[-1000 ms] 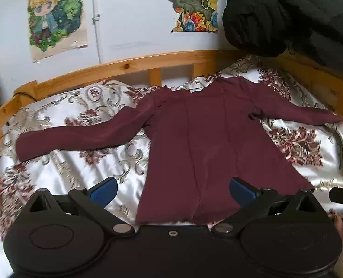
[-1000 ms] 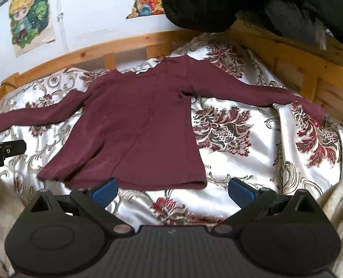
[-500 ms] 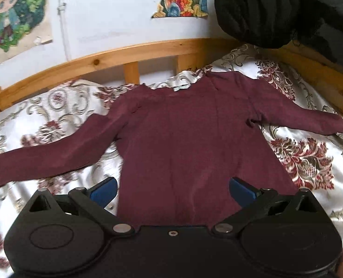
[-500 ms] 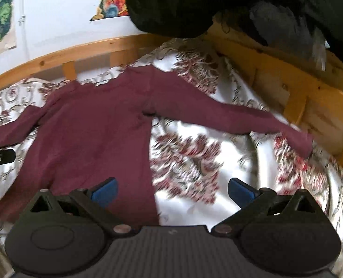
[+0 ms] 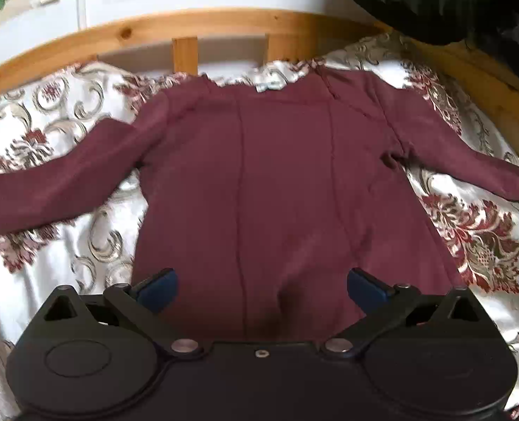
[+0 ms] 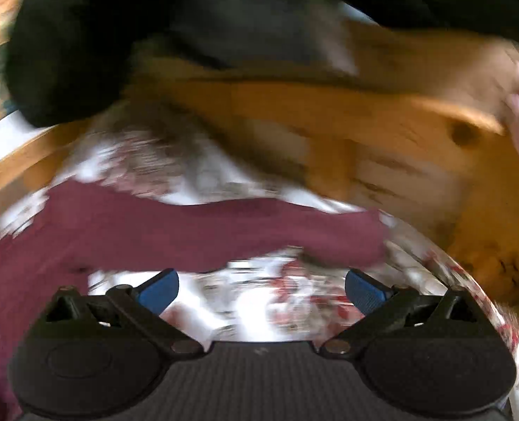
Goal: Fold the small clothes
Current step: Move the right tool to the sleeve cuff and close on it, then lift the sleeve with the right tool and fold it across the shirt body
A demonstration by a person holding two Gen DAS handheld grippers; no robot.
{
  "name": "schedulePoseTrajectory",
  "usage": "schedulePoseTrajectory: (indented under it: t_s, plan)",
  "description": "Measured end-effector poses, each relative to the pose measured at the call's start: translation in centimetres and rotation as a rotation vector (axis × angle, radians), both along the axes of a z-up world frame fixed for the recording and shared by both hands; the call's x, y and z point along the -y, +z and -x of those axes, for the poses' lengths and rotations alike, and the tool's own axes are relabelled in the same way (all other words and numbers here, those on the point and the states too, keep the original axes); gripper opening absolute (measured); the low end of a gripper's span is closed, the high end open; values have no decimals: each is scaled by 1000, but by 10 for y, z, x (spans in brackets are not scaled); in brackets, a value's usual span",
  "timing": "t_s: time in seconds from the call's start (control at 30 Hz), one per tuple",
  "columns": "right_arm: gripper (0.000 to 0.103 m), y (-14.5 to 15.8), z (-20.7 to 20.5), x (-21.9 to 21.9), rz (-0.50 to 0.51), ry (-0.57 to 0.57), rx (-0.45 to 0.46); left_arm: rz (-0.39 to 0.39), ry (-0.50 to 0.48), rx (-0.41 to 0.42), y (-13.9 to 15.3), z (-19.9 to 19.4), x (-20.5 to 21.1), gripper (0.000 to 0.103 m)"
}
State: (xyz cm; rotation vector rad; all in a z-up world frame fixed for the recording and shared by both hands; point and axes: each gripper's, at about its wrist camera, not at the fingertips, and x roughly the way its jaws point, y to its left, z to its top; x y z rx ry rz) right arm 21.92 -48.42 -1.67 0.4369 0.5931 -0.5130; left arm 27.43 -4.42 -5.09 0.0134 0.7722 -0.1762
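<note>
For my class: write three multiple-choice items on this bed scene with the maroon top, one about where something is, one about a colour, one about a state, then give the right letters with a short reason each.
1. Where does the maroon top lie?
A. Spread on the patterned bedspread
B. Hung over the wooden bed rail
C. Inside a basket

2. What colour are the pads on the left tongs?
A. Red
B. Blue
C. Yellow

3. What state are the right tongs in?
A. Shut on a sleeve
B. Shut on nothing
C. Open, holding nothing

Answers:
1 A: the top lies flat on the floral cover, sleeves out to both sides.
2 B: both pads show blue against the black frame.
3 C: the pads stand wide apart, with only blurred bedspread between them and the sleeve beyond.
</note>
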Motion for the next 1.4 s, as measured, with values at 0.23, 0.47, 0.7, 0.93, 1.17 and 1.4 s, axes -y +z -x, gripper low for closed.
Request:
schedulePoseTrajectory:
  t_s: [0.23,0.47,0.7,0.93,1.17,1.4]
  plan:
    - [102,-32,-3,52,-274,-140,116,45,-43,-56,-5,-2,4,102]
    - [103,-45,-32,58,-282,-254,95,162,-71,-144,-4,1,3,102]
    - [58,-63,-44,67,-320,-370,204,145,-51,-143,-3,5,4,102]
    - [18,-54,-41,60,-209,-339,238,141,-23,-151,-5,0,-1,102]
    - [12,-13,-58,-9,151,-126,277,163,0,-150,2,0,-2,102]
    - [11,12,-75,-128,497,277,373,148,85,-54,20,6,-15,102]
